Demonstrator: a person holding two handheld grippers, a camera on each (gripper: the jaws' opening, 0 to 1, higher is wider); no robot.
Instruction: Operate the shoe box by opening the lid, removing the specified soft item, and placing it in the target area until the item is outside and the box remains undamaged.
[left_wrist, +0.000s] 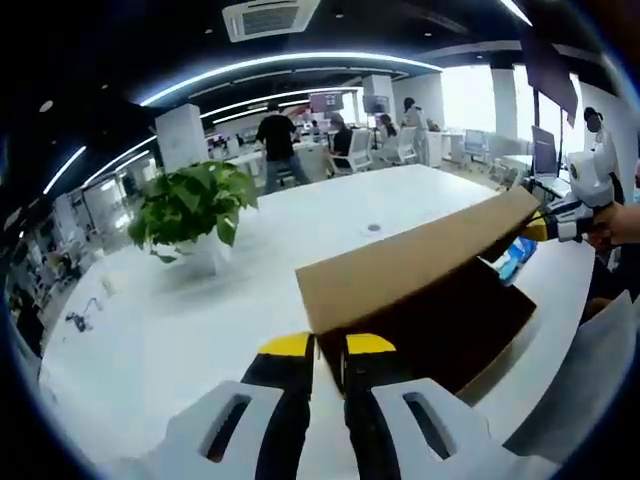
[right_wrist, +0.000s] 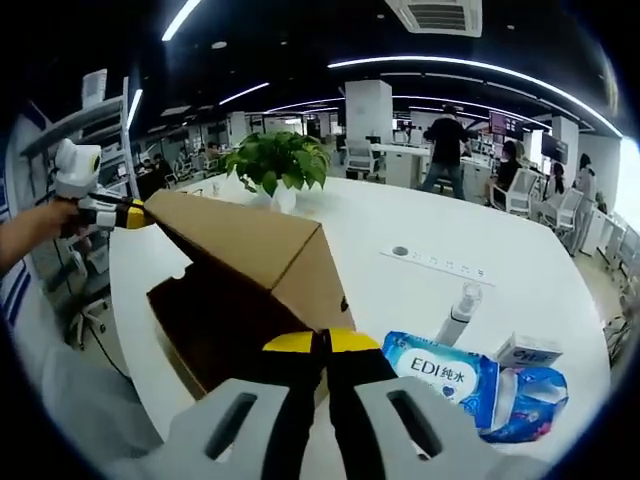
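Lid-opening step here: both grippers, left (left_wrist: 330, 345) and right (right_wrist: 322, 342), are pinched onto opposite ends of the lid (left_wrist: 420, 260), tilted up over the shoe box (right_wrist: 215, 320). The soft item inside is hidden. Next, swing it fully back, gently.

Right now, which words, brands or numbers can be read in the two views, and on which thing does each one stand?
"EDI纯水": on the blue and white soft pack lying on the white table beside the cardboard box.
The small white carton next to the pack has print, too small to read.
The screens on the far wall are too blurred to read.
The box lid shows no print.
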